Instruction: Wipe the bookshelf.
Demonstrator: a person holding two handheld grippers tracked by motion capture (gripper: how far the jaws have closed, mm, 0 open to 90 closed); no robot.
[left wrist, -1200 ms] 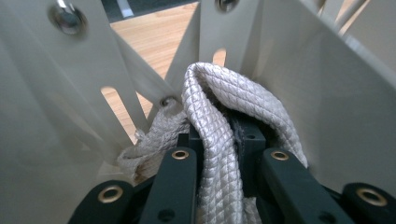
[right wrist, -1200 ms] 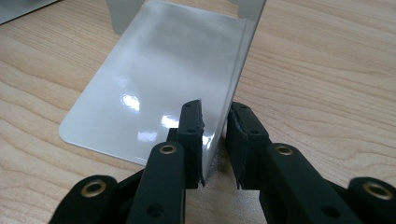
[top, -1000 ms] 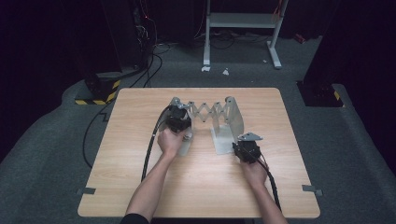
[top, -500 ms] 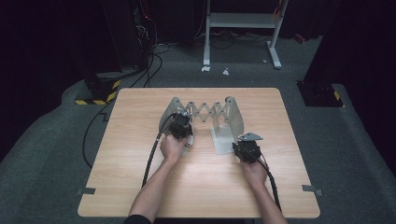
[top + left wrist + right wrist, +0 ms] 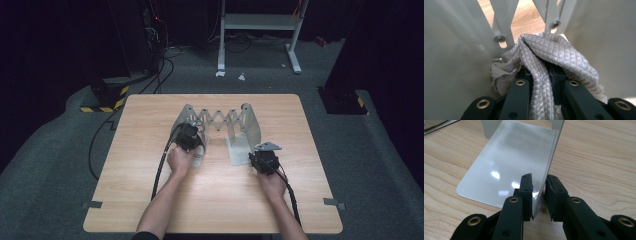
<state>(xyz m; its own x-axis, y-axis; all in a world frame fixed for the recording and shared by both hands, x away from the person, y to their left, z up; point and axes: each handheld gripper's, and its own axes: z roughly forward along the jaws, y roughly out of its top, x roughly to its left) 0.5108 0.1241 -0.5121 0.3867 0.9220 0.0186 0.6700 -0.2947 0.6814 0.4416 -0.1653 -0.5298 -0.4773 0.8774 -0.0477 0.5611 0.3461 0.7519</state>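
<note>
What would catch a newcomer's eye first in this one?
The grey metal expanding rack at mid-table, its scissor links stretched between two end plates. The left gripper, jaws shut on a quilted grey cloth, presses it against the rack's left end. The right gripper has its jaws on the edge of the right plate's glossy foot, flat on the wooden table.

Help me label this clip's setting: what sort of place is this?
Probably a lab or recording studio, not a home: a lone wooden table on grey carpet, dark equipment and cables behind, hazard-striped tape, and a metal stand.
</note>
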